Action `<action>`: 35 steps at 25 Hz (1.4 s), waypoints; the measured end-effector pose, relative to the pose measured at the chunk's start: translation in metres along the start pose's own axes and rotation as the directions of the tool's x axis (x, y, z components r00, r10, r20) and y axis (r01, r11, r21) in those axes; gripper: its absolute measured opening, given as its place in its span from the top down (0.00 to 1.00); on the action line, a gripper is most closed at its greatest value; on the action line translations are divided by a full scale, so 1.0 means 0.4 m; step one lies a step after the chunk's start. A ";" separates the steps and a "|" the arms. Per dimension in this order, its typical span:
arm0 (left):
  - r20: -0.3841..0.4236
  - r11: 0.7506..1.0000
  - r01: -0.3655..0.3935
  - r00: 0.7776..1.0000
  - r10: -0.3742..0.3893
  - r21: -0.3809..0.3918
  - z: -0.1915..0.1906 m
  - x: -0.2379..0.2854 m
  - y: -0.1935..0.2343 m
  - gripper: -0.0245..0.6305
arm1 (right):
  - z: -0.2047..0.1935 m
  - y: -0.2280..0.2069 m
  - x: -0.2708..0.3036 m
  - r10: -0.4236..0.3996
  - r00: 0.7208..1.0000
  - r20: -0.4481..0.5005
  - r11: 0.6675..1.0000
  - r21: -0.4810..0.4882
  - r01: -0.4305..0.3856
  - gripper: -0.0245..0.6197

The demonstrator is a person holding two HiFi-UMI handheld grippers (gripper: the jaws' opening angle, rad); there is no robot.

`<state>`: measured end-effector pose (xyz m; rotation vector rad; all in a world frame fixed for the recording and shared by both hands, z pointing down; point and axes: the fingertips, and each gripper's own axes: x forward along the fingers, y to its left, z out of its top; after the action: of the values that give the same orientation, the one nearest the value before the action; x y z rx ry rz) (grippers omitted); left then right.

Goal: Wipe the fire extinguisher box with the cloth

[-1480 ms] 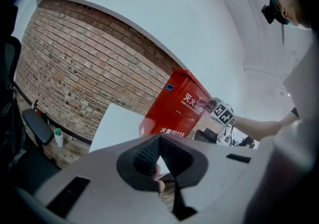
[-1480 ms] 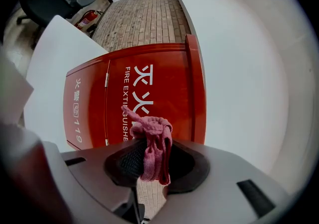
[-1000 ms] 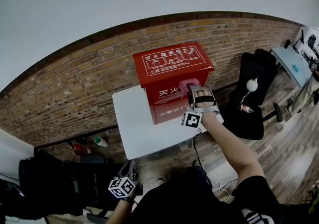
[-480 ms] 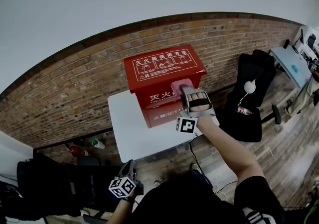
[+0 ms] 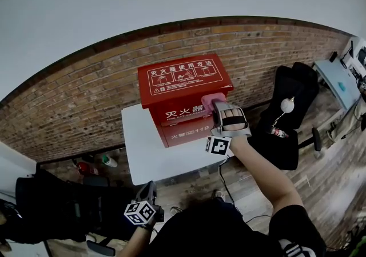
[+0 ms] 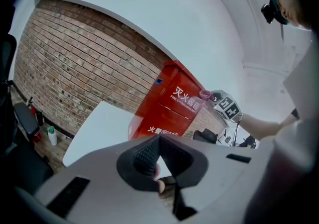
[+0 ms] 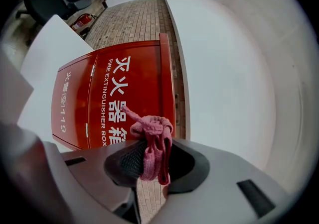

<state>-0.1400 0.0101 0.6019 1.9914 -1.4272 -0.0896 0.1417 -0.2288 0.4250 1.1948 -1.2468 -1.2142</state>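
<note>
**Pink cloth on the red box**

A brown brick wall (image 5: 86,96) runs behind a white table (image 5: 143,153). On the table, right up against that wall, stands a big red metal fire extinguisher box (image 5: 183,81). Its long side runs along the wall. Its front, the side with the words, faces the person.

The front says "FIRE EXTINGUISHER BOX" in white under big Chinese letters, 灭火器箱. Lower down is the number "119". The lid on top has more white Chinese writing, 灭火器使用方法, with small pictures under it.

The right gripper (image 5: 220,106) is up at the front of the box, near its top right corner. Its jaws are squeezed tight on a crumpled pink cloth (image 7: 152,138). The cloth lies against the red front beside the white letters.

The left gripper (image 5: 150,194) hangs low, well away from the box, past the near edge of the table. Its jaws are pressed together with nothing between them.
</note>
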 end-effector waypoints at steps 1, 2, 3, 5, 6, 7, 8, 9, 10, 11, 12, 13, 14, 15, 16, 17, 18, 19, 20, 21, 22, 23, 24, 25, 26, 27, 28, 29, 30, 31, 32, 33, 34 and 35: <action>0.001 1.000 -0.004 1.000 0.004 -0.002 -0.002 0.002 -0.005 0.93 | -0.011 0.001 0.001 0.000 1.000 -0.001 1.000 0.000 0.000 0.80; 0.003 1.000 -0.009 1.000 0.009 -0.005 -0.004 0.003 -0.009 0.93 | -0.021 0.001 0.002 0.001 1.000 -0.001 1.000 0.001 -0.001 0.80; 0.005 1.000 -0.013 1.000 0.014 -0.008 -0.006 0.003 -0.013 0.93 | -0.029 0.001 0.003 0.000 1.000 0.000 1.000 0.002 0.000 0.80; 0.006 1.000 -0.023 1.000 0.023 -0.011 -0.013 0.004 -0.019 0.93 | -0.043 0.004 0.006 0.004 1.000 0.001 1.000 0.003 -0.004 0.80; 0.005 1.000 -0.027 1.000 0.027 -0.011 -0.017 0.005 -0.022 0.93 | -0.050 0.005 0.007 0.003 1.000 0.001 1.000 0.003 -0.003 0.80; 0.005 0.999 -0.031 0.999 0.031 -0.011 -0.021 0.006 -0.025 0.93 | -0.058 0.004 0.008 -0.002 1.000 0.000 1.000 0.003 0.002 0.80; 0.006 0.999 -0.035 0.999 0.035 -0.011 -0.024 0.006 -0.029 0.93 | -0.065 0.003 0.009 -0.008 1.000 -0.001 1.000 0.003 0.008 0.80; 0.007 0.999 -0.039 0.999 0.039 -0.011 -0.027 0.007 -0.033 0.93 | -0.073 0.003 0.010 -0.010 1.000 -0.002 1.000 0.003 0.010 0.80; 0.010 0.999 -0.042 0.999 0.042 -0.012 -0.030 0.007 -0.038 0.93 | -0.081 0.003 0.010 -0.010 1.000 -0.003 1.000 0.003 0.010 0.80; 0.013 0.999 -0.044 0.999 0.044 -0.013 -0.032 0.008 -0.043 0.93 | -0.087 0.004 0.011 -0.009 1.000 -0.004 1.000 0.004 0.009 0.80; 0.015 0.999 -0.047 0.999 0.047 -0.014 -0.033 0.009 -0.049 0.93 | -0.093 0.005 0.011 -0.008 1.000 -0.004 1.000 0.004 0.008 0.80; 0.016 0.999 -0.049 0.999 0.050 -0.015 -0.034 0.010 -0.053 0.93 | -0.097 0.005 0.012 -0.008 1.000 -0.003 1.000 0.003 0.008 0.80; 0.017 0.999 -0.051 0.999 0.052 -0.016 -0.036 0.011 -0.058 0.93 | -0.099 0.006 0.013 -0.007 1.000 -0.001 1.000 0.003 0.007 0.80; 0.017 0.998 -0.053 0.998 0.053 -0.016 -0.037 0.013 -0.062 0.93 | -0.100 0.007 0.013 -0.006 1.000 0.001 1.000 0.003 0.006 0.80; 0.018 0.998 -0.055 0.998 0.055 -0.016 -0.037 0.014 -0.066 0.93 | -0.098 0.009 0.013 -0.005 1.000 0.005 1.000 0.002 0.005 0.80; 0.018 0.998 -0.057 0.998 0.057 -0.015 -0.038 0.015 -0.070 0.93 | -0.096 0.014 0.013 -0.003 1.000 0.008 1.000 0.000 0.003 0.80; 0.018 0.998 -0.058 0.998 0.059 -0.015 -0.040 0.016 -0.073 0.93 | -0.094 0.019 0.013 0.000 1.000 0.013 1.000 -0.001 0.000 0.80; 0.017 0.998 -0.060 0.998 0.061 -0.014 -0.041 0.018 -0.076 0.93 | -0.092 0.025 0.014 0.003 1.000 0.016 1.000 -0.002 -0.003 0.80; 0.017 0.998 -0.062 0.998 0.062 -0.014 -0.043 0.020 -0.079 0.93 | -0.091 0.032 0.014 0.007 1.000 0.020 1.000 -0.002 -0.007 0.80; 0.017 0.998 -0.064 0.998 0.064 -0.014 -0.044 0.022 -0.081 0.93 | -0.091 0.041 0.015 0.012 1.000 0.022 1.000 -0.002 -0.012 0.80; 0.017 0.998 -0.066 0.998 0.066 -0.014 -0.046 0.023 -0.084 0.93 | -0.091 0.048 0.016 0.015 1.000 0.025 1.000 -0.002 -0.015 0.80; 0.015 0.998 -0.068 0.998 0.069 -0.015 -0.048 0.025 -0.086 0.93 | -0.092 0.053 0.017 0.015 1.000 0.027 1.000 -0.001 -0.015 0.80; 0.013 0.997 -0.072 0.997 0.072 -0.015 -0.049 0.027 -0.087 0.93 | -0.092 0.057 0.018 0.015 0.999 0.030 1.000 -0.001 -0.015 0.80; 0.011 0.997 -0.075 0.997 0.076 -0.015 -0.049 0.029 -0.089 0.93 | -0.092 0.061 0.019 0.016 0.999 0.032 1.000 0.000 -0.016 0.80; 0.010 0.997 -0.078 0.997 0.078 -0.015 -0.049 0.030 -0.090 0.93 | -0.092 0.066 0.020 0.018 0.999 0.035 1.000 0.001 -0.018 0.80; 0.009 0.997 -0.080 0.997 0.080 -0.014 -0.049 0.032 -0.092 0.93 | -0.092 0.070 0.021 0.020 0.999 0.038 1.000 0.002 -0.020 0.80; 0.009 0.997 -0.081 0.997 0.081 -0.014 -0.050 0.035 -0.093 0.93 | -0.092 0.074 0.021 0.020 0.999 0.040 1.000 0.002 -0.021 0.80; 0.008 0.997 -0.081 0.997 0.081 -0.013 -0.051 0.037 -0.095 0.93 | -0.091 0.078 0.021 0.021 0.999 0.042 1.000 0.002 -0.021 0.80; 0.007 0.997 -0.081 0.997 0.081 -0.013 -0.053 0.038 -0.096 0.93 | -0.090 0.085 0.021 0.023 0.999 0.044 1.000 0.002 -0.023 0.80; 0.005 0.997 -0.082 0.997 0.083 -0.013 -0.055 0.040 -0.097 0.93 | -0.088 0.092 0.021 0.027 0.999 0.048 1.000 0.002 -0.027 0.80; 0.003 0.996 -0.084 0.996 0.084 -0.013 -0.056 0.041 -0.097 0.93 | -0.087 0.100 0.020 0.030 0.998 0.051 1.000 0.002 -0.030 0.80; 0.001 0.996 -0.086 0.996 0.086 -0.013 -0.058 0.042 -0.097 0.93 | -0.087 0.106 0.020 0.031 0.998 0.053 1.000 0.003 -0.031 0.80; 0.000 0.996 -0.088 0.996 0.088 -0.012 -0.058 0.044 -0.097 0.93 | -0.087 0.111 0.020 0.030 0.998 0.053 1.000 0.004 -0.031 0.80; -0.001 0.996 -0.089 0.996 0.089 -0.011 -0.057 0.046 -0.098 0.93 | -0.087 0.114 0.021 0.029 0.998 0.054 1.000 0.004 -0.030 0.80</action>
<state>-0.0913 0.0117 0.6035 1.9158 -1.5101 -0.0577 0.1758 -0.2374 0.4713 1.1500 -1.3042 -1.2293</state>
